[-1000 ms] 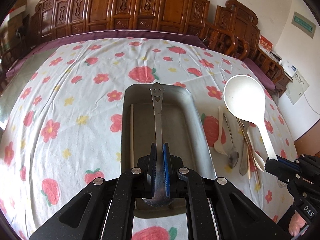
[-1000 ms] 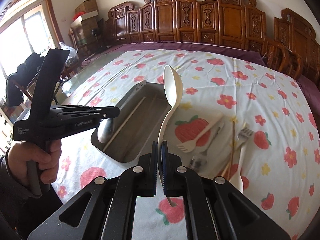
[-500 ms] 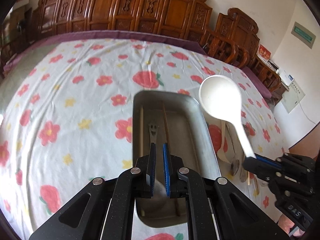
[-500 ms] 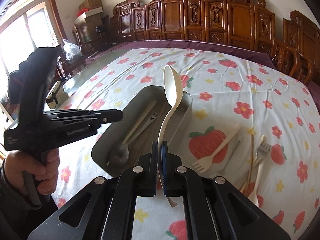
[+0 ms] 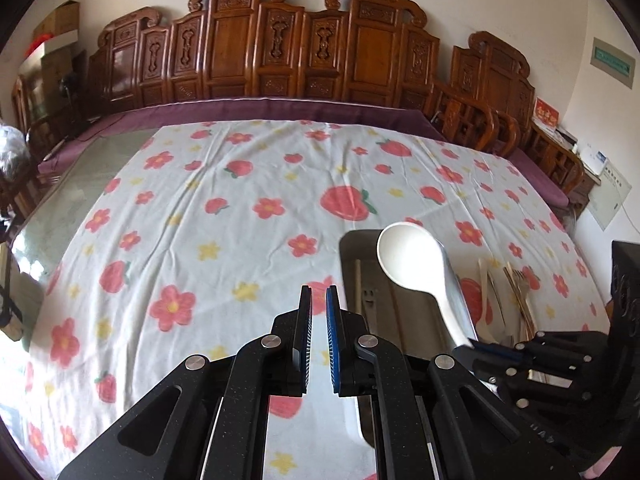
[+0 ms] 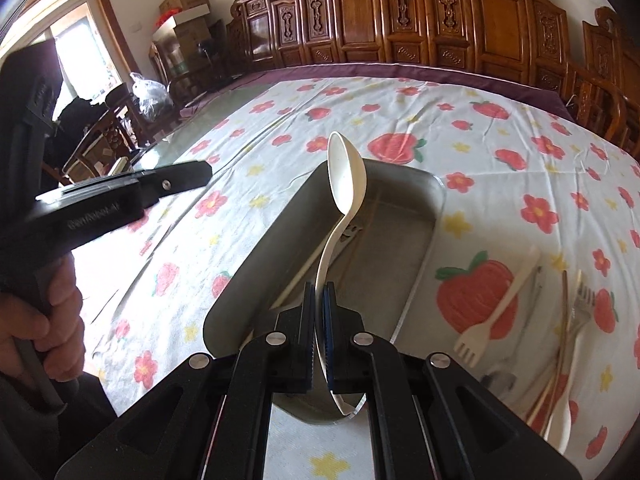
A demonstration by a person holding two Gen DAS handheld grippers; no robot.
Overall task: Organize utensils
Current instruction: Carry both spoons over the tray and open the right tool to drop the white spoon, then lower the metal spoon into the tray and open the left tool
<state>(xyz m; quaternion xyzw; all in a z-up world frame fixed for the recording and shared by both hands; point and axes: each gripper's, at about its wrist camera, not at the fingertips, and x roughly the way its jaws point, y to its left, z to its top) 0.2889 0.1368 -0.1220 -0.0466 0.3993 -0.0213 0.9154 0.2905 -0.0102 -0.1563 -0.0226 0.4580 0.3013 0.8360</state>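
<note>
White ladle clamped by its handle in right gripper over the metal tray: lower flat beside the steel spoon, then release; left gripper empty, slightly parted.

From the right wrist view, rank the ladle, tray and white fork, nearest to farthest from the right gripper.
1. Ladle: clamped in the right gripper.
2. Tray: directly beneath and ahead.
3. White fork: on the cloth, off to the right.

Table under a strawberry-print cloth, metal tray on it, loose cutlery beside (right).
</note>
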